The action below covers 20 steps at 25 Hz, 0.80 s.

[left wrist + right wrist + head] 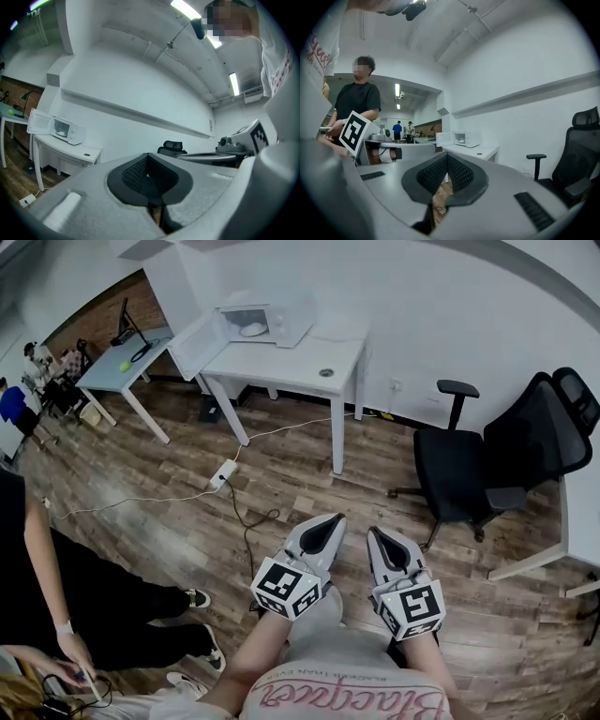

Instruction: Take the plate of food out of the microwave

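A white microwave (251,322) stands on a white table (300,362) far across the room, its door (195,343) swung open to the left. Inside it lies a white plate of food (253,330). My left gripper (330,525) and right gripper (382,542) are side by side close to my body, level, both shut with nothing between the jaws. The left gripper view shows the left gripper (147,174) with the microwave (66,131) small at the left. In the right gripper view the right gripper (446,172) points toward the microwave (466,138).
A black office chair (483,465) stands at the right, beside another white desk (579,521). A power strip (223,472) and cables lie on the wooden floor. A person in black (56,559) stands at my left. A second desk (117,367) sits at the back left.
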Motion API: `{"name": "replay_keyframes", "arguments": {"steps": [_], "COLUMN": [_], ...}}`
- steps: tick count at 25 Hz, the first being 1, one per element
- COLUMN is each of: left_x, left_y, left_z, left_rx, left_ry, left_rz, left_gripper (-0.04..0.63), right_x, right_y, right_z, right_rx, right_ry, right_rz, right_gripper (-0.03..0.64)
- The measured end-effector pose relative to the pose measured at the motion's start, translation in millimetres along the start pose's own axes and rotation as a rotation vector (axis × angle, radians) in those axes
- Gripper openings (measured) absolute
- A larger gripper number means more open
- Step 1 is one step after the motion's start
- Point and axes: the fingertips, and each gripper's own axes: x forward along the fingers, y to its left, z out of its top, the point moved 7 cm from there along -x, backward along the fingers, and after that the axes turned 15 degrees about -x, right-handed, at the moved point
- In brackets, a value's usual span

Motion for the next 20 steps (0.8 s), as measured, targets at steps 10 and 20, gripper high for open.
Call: {"name": "replay_keyframes", "arguments": {"steps": [10,20], "left_x": [22.9,40.0], "left_y": [62.1,119.4], "left_z": [27.2,56.6], "left_rx": [-0.013,-0.034], "left_ry": [-0.026,-0.067], "left_rz": [0.04,0.077], "left_gripper": [0.003,0.003], "right_x": [73.9,144.8], "right_y": [-13.6,-20.1], "right_z": [1.9,13.3], "right_rx": [-0.01,-0.05], "right_ry": [0.017,0.028], "right_rz": [0.045,0.115], "right_gripper": [0.011,0.011]}}
